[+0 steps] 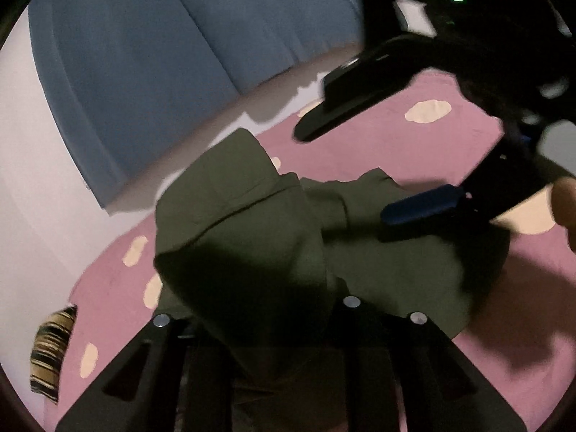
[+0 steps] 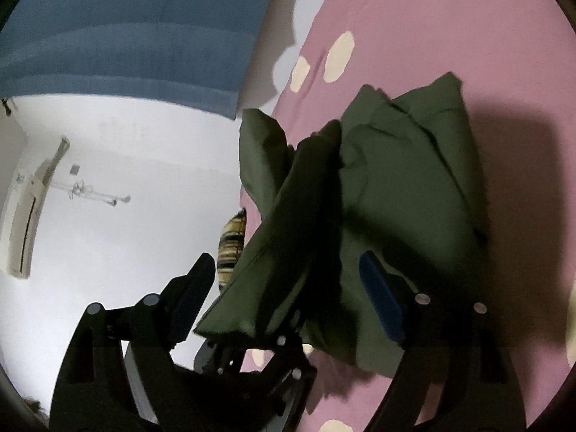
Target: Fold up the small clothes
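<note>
- The pink spotted bedcover [image 1: 378, 151] was my landmark; a blue curtain [image 1: 144, 54] hung beyond its far edge, against a white wall.
- The olive-green garment [image 2: 414, 180] lay bunched near the middle of the bedcover, one flap lifted off it toward my left gripper [image 1: 288, 327].
- The left gripper's jaws stood only slightly apart with that flap running between them; whether the pads pinched the cloth I could not tell.
- My right gripper [image 2: 284, 284] hung over the garment's near side, jaws wide apart, cloth between them but not pressed.
- To fold well, I judged I should lay the flap flat onto the bedcover, keep both edges level, and smooth creases before letting go.
- A small striped cloth [image 2: 230, 244] sat at the bedcover's edge, clear of the work.
</note>
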The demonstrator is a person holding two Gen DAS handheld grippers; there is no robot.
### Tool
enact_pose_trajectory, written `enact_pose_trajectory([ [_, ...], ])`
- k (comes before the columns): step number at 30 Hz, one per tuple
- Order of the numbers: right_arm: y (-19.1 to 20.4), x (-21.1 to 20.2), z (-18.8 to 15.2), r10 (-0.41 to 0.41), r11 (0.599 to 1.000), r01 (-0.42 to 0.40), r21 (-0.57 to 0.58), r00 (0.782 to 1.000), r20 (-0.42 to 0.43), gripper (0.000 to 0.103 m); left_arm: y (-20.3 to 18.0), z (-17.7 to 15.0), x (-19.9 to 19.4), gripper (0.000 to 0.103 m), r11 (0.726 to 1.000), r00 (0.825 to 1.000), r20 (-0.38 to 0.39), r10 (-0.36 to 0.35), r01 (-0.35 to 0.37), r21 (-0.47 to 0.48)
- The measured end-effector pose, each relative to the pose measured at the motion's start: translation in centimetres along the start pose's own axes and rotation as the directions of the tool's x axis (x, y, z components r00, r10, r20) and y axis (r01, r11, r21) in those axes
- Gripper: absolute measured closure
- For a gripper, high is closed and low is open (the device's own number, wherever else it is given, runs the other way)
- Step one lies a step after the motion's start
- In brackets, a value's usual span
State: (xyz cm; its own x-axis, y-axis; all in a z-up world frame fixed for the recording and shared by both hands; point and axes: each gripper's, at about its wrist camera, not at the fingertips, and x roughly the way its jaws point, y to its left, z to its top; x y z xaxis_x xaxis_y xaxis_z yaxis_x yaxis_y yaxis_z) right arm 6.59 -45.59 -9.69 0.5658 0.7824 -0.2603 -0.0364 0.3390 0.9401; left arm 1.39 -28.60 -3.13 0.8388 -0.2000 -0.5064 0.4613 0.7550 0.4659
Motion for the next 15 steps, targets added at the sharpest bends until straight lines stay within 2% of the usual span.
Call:
enact_pose_trajectory([
  [5,0.9,2.9,1.7,-0.005,1.0,0.003,-0.024,0.996,-0.09,0.019,-0.4,-0.1,0.0,0.073,1.0,1.0,0.014,-0.011,0.011,0.013],
  [9,1.6,5.0,3.7,-0.063,0.997,0.056,-0.052,0.988,-0.141,0.019,-0.4,-0.1,-0.3,0.056,0.999,0.998,0.041,-0.039,0.039,0.006],
  [13,2.2,7.7,4.9,-0.098,0.993,0.079,-0.092,0.971,-0.217,0.019,-0.8,0.0,-0.1,0.055,0.999,0.998,0.052,-0.035,0.034,0.01],
  [14,2.5,8.5,5.0,-0.125,0.988,0.101,-0.115,0.966,-0.226,0.028,-0.8,0.0,-0.2,0.052,0.999,0.998,0.056,-0.037,0.037,0.012],
  [15,2.7,9.0,5.1,-0.151,0.983,0.123,-0.134,0.963,-0.223,0.057,-0.7,-0.1,-0.5,0.051,0.999,0.997,0.063,-0.042,0.041,0.019],
])
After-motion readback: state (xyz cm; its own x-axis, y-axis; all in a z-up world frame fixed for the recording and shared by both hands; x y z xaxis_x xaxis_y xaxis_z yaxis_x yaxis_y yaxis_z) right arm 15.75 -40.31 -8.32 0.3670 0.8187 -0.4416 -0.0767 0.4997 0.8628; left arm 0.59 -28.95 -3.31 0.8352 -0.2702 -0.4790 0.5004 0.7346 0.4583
